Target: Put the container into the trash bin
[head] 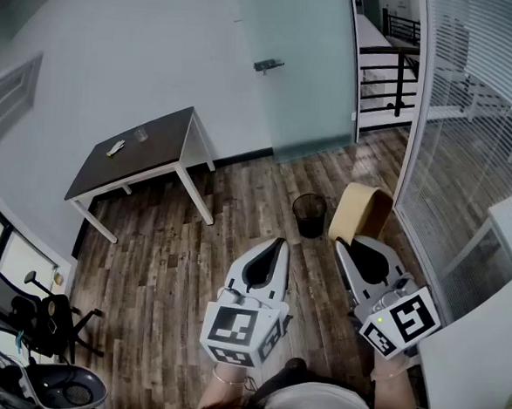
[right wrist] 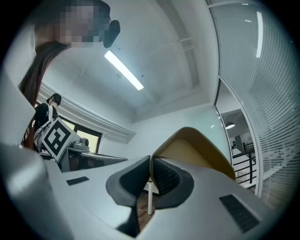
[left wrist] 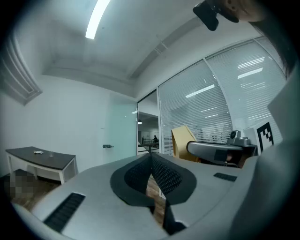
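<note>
A tan, curved container (head: 363,213) is pinched by its rim in my right gripper (head: 345,241), which is shut on it and held above the wooden floor. In the right gripper view the container (right wrist: 202,155) rises past the right jaw, its edge caught between the pads at my right gripper (right wrist: 150,171). A small black mesh trash bin (head: 308,215) stands on the floor just left of the container. My left gripper (head: 279,243) is shut and empty, hovering beside the bin. The left gripper view shows its closed tips (left wrist: 151,157), with the container (left wrist: 181,140) to the right.
A dark-topped table with white legs (head: 146,153) carrying small items stands at the left against the wall. A frosted glass door (head: 292,62) is straight ahead. Glass walls with blinds (head: 471,136) run along the right. An office chair (head: 21,314) is at the lower left.
</note>
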